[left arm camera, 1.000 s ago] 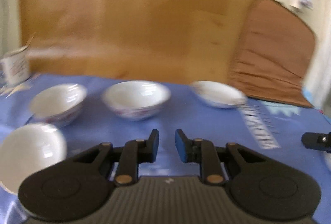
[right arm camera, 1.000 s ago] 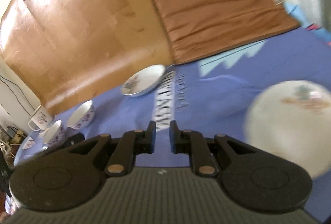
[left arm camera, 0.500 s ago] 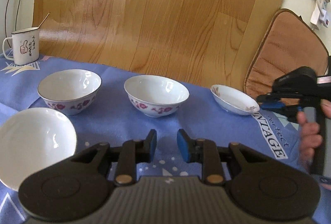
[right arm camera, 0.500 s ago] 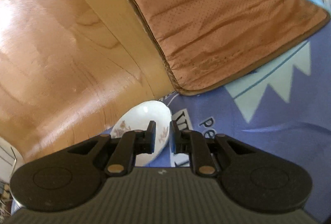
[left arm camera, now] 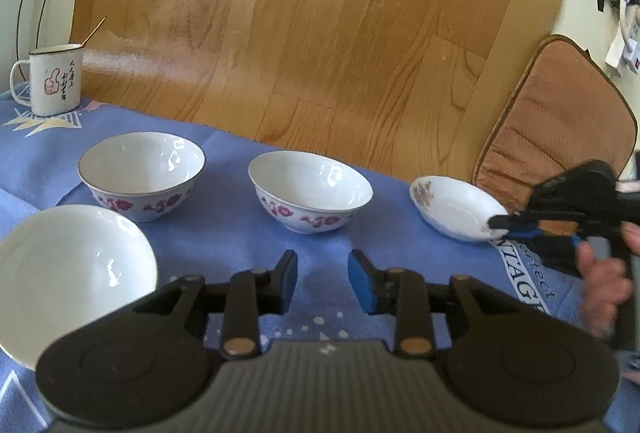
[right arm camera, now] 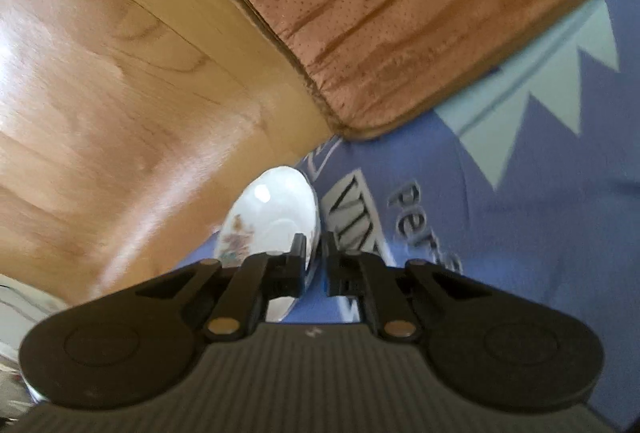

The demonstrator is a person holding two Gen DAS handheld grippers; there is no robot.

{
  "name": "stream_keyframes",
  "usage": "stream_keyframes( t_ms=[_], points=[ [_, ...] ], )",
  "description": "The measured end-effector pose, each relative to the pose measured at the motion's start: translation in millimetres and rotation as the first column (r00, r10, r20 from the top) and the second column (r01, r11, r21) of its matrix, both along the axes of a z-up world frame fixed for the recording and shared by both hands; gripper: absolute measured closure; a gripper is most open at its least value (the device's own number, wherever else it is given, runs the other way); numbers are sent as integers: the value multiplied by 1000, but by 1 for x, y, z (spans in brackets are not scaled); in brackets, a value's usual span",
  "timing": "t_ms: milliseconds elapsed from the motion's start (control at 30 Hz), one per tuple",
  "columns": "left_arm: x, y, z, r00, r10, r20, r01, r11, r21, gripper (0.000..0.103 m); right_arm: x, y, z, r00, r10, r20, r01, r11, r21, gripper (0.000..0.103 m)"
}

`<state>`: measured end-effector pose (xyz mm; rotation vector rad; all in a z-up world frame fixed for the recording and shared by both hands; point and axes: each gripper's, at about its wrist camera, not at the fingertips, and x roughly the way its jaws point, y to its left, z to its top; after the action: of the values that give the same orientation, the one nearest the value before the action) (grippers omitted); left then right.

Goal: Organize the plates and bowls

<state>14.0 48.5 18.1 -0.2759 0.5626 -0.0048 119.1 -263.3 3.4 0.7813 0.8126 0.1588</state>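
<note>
Two white bowls with purple flowers, one on the left [left arm camera: 141,175] and one in the middle [left arm camera: 310,189], stand on the blue cloth [left arm camera: 240,241]. A plain white bowl [left arm camera: 68,273] sits near left. A small flowered plate [left arm camera: 456,207] lies at the right. My left gripper [left arm camera: 322,279] is open and empty above the cloth, short of the bowls. My right gripper [left arm camera: 506,227] is at the plate's near rim. In the right wrist view its jaws [right arm camera: 316,261] straddle the rim of the plate [right arm camera: 272,217] with a narrow gap.
A white enamel mug [left arm camera: 54,79] with a spoon stands at the far left. A wooden board [left arm camera: 320,33] leans behind the table. A brown cushion [left arm camera: 560,129] leans at the right, also in the right wrist view [right arm camera: 400,13].
My right gripper has moved in to the small plate until its jaws sit over the rim. My left gripper has held nearly still, its view steadied from blur.
</note>
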Motion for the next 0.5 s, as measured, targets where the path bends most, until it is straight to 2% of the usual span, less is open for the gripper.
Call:
stream_keyframes(
  t_ms=[133,233,300,400,500],
  points=[
    [-1,8,0,999,-34,0,34,998,-56,74,-41,-7,8,995,81,-53,-78,996,53,94],
    [-8,10,2,994,-110,16,111,987,-112,74,-72,-12,9,986,144,-85,-133,983,123,93],
    [-11,7,5,985,-173,2,171,971,-166,76,-93,-14,9,980,181,-87,-168,976,142,93],
    [-18,-5,12,977,-211,-18,205,965,-164,76,-113,-16,6,974,203,-97,-184,968,173,92],
    [-20,-10,13,972,-216,-90,197,964,-180,76,-124,-17,1,973,206,-103,-180,960,215,92]
  ],
)
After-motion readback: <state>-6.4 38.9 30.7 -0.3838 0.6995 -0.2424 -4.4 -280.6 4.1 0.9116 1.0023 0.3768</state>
